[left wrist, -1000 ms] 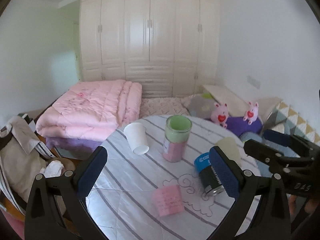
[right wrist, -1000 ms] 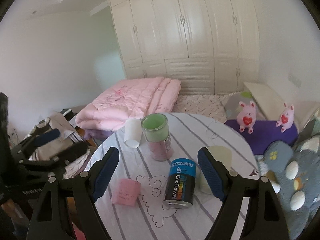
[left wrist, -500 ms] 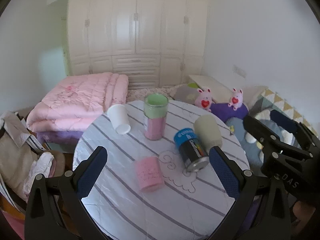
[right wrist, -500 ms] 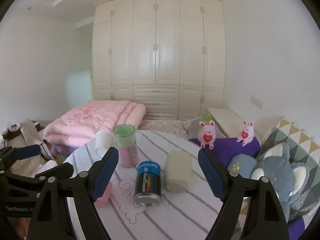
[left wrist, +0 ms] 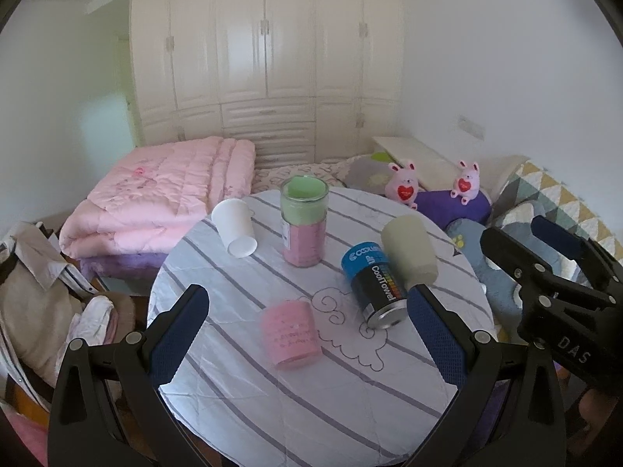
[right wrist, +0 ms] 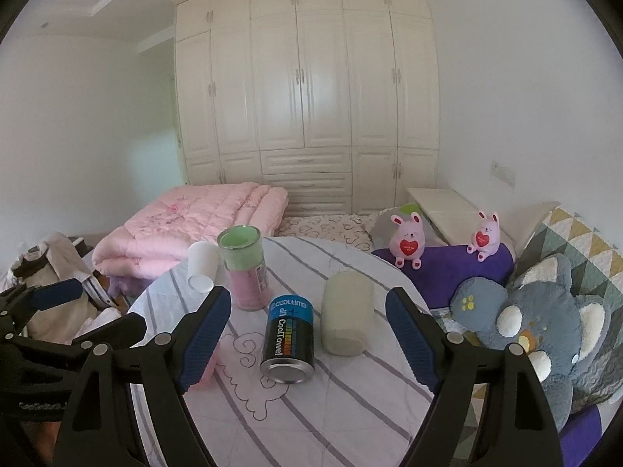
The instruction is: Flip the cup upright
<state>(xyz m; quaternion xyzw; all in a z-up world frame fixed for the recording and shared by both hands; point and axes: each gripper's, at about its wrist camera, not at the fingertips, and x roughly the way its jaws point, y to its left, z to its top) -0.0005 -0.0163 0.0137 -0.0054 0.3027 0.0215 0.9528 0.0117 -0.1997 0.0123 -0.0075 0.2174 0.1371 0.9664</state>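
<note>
Left wrist view: the left hand-held gripper hangs spread wide with nothing between its pads, above the striped worktop. A pink cup lies on its side between them, blurred. The pale cup lies tipped beside a black can, its mouth partly hidden by the right pad.

Right wrist view: the right hand-held gripper gapes wide, holding nothing; the pale cup lies between its fingers, the pink cup mostly hidden.

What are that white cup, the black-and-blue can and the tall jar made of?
The white cup looks like matte paper, thin-walled, though plastic is possible. The CoolTowel can seems metal: its end shines silver under a glossy printed label. The tall jar looks like clear glass or plastic; its green and pink contents show through.
</note>
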